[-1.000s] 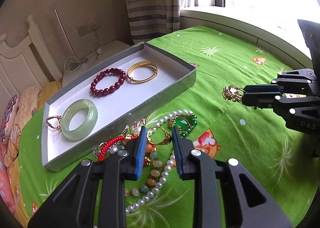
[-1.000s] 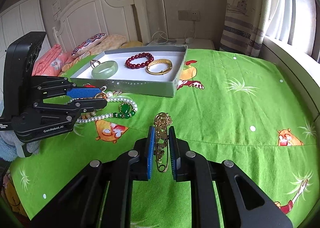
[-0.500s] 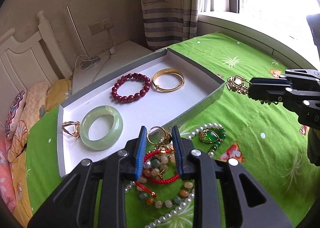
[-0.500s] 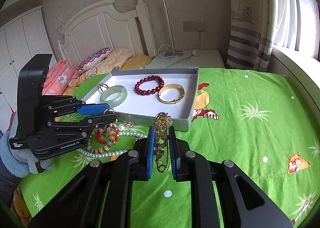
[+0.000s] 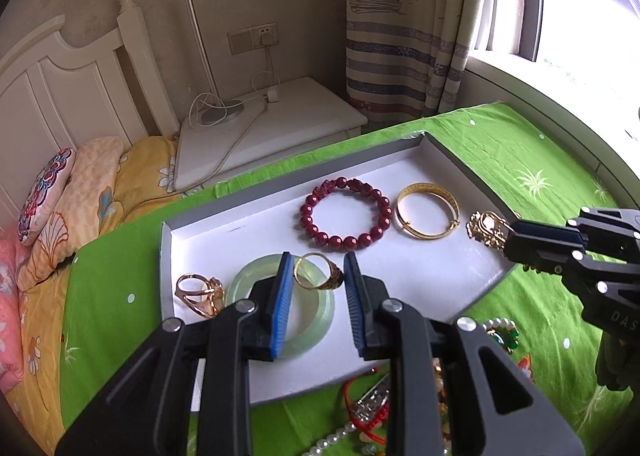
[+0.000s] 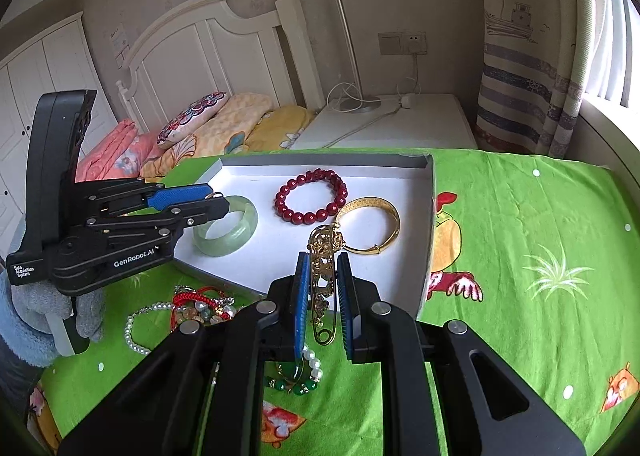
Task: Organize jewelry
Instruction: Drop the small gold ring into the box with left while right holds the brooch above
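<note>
- The box (image 5: 472, 172) looks like matt card, grey outside and smooth white inside.
- The bangle (image 5: 427, 215) at 1 o'clock in the box is seen as polished yellow metal; the brooch (image 6: 325, 256) and the ring (image 5: 318, 271) share that gilt shine.
- The beads (image 5: 345, 218) are glossy dark red, smooth and round.
- The green bangle (image 6: 225, 231) looks like translucent, waxy stone.
- The grippers (image 5: 314, 292) are shown in matt black plastic with ribbed blue pads (image 6: 301, 304) and bright metal screws.
- The sheet (image 6: 520, 256) is soft printed green cloth.
- The headboard (image 6: 208, 52) appears as painted white wood.
- The pearls (image 6: 136, 332) at 8 o'clock have a pale sheen.
</note>
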A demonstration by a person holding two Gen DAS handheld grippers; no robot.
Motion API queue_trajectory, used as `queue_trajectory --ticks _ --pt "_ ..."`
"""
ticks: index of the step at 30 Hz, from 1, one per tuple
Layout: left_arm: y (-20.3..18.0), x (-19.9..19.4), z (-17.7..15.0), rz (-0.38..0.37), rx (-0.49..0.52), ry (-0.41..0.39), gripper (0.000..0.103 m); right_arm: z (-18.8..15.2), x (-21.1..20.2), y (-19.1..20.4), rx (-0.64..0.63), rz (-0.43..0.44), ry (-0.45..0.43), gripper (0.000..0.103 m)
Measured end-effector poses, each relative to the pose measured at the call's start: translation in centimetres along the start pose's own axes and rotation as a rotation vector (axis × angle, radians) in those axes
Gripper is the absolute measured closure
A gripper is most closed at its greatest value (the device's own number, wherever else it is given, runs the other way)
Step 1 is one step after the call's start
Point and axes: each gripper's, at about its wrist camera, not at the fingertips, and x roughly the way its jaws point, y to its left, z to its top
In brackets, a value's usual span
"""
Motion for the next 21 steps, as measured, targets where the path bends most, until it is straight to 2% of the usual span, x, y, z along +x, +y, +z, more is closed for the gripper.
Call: queue_trajectory --ticks 5,12,13,14,15,16,19,21 --pt "2.4 2.8 2.1 0.023 -0.087 0.045 0.078 0.8 2.7 0.8 -0.005 0.029 0.034 0.088" --pt "4.8 6.0 3.8 0.07 -0.156 0.087 0.077 1.0 4.9 1.3 -0.003 0.064 0.053 0.086" --pt "5.1 6.3 3.8 0.079 -0.169 0.093 0.07 1.0 4.9 1.2 0.0 0.062 0.059 0.079" --pt "5.5 6.3 3.7 0.097 -0.19 0.094 0.052 0.8 4.7 1.0 0.008 0.065 0.059 0.075" --pt "5.8 5.9 3.5 0.108 -0.212 0.075 0.045 0.7 4.1 0.8 0.015 0.066 0.047 0.068" --pt "6.3 5.3 3.3 0.11 -0.23 0.051 0.039 0.5 3.4 0.6 0.02 0.059 0.03 0.068" --pt "7.2 3.0 2.3 0.119 -0.273 -0.002 0.037 -0.5 0.9 -0.1 0.036 0.04 -0.004 0.068" --pt "7.7 0.6 1.1 0.156 -0.291 -0.057 0.028 -1.4 -0.8 -0.4 0.042 0.017 -0.02 0.065"
